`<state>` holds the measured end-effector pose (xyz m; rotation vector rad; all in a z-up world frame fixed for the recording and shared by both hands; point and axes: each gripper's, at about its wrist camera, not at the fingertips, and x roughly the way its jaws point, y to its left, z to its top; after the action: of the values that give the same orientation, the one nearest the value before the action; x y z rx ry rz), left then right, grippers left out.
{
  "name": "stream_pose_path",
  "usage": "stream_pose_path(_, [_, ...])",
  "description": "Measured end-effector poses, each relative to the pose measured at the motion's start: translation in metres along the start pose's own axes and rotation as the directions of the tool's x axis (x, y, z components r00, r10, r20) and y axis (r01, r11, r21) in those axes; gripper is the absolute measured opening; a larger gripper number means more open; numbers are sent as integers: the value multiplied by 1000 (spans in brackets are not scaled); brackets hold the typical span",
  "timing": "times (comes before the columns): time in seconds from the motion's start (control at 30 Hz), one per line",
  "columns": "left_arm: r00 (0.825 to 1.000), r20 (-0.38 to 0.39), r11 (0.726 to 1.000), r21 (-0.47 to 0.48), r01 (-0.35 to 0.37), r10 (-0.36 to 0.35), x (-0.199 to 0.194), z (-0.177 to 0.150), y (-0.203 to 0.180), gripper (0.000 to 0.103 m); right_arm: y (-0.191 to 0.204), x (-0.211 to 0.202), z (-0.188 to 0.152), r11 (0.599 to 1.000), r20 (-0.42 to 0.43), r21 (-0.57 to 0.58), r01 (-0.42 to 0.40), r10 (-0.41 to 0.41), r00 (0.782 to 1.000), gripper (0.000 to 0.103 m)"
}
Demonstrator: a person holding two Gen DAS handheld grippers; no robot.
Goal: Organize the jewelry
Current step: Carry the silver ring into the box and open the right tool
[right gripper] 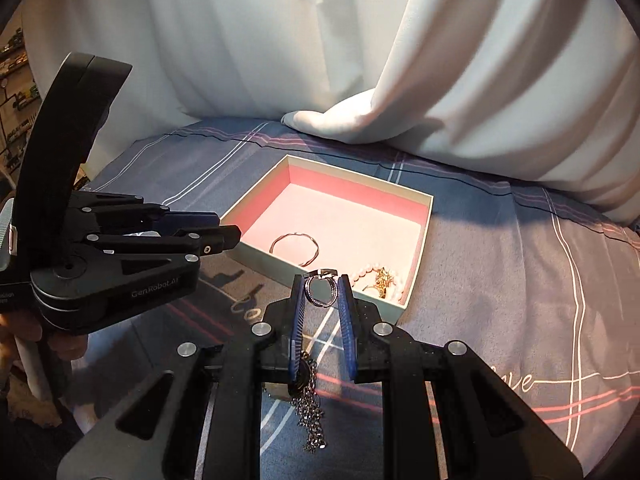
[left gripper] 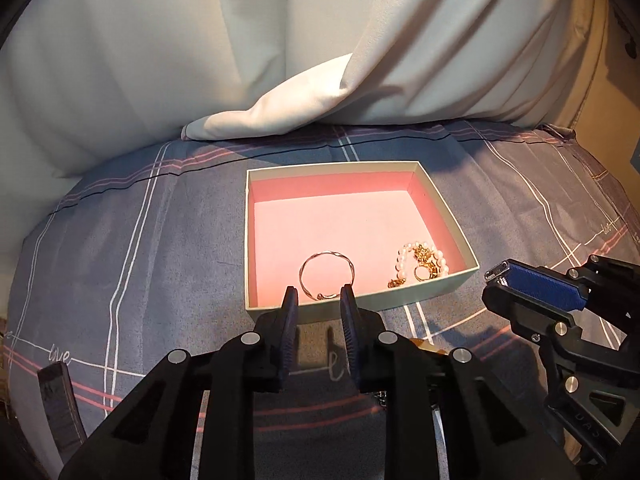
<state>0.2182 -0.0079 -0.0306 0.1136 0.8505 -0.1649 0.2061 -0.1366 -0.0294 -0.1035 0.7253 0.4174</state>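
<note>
An open box [left gripper: 440,200] with a pink lining sits on the bedspread; it also shows in the right wrist view [right gripper: 428,216]. Inside lie a thin bangle [left gripper: 326,276] [right gripper: 295,249] and a heap of pearl and gold pieces [left gripper: 420,264] [right gripper: 380,278]. My left gripper [left gripper: 318,296] is open and empty, just short of the box's near wall in front of the bangle. My right gripper [right gripper: 322,284] is shut on a dark ring-shaped pendant [right gripper: 320,290] whose chain [right gripper: 310,412] hangs below, just outside the box's near corner. It shows at the right of the left wrist view [left gripper: 496,280].
A blue-grey plaid bedspread [left gripper: 140,260] [right gripper: 520,260] covers the surface. White curtain [left gripper: 280,60] [right gripper: 440,80] hangs behind and its hem rests on the bed behind the box. A dark strap [left gripper: 60,404] lies at lower left.
</note>
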Motion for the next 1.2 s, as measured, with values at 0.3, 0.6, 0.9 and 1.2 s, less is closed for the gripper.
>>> stream_pose_path(0.3, [1000, -6, 999, -44, -11, 10, 22, 49, 3, 20, -10, 26, 34, 999, -20, 19, 45, -44, 999, 18])
stream_pose_path(0.6, [995, -101, 997, -76, -9, 1, 65, 56, 6, 20, -21, 68, 38, 997, -121, 32, 63, -59, 991, 18])
stream_pose_path(0.9, [988, -152, 996, -84, -11, -2, 85, 48, 8, 20, -31, 84, 29, 996, -179, 52, 66, -56, 982, 18])
stream_pose_path(1.2, [991, -125, 993, -118, 25, -40, 65, 48, 14, 70, -30, 64, 28, 995, -148, 41, 91, -84, 985, 50])
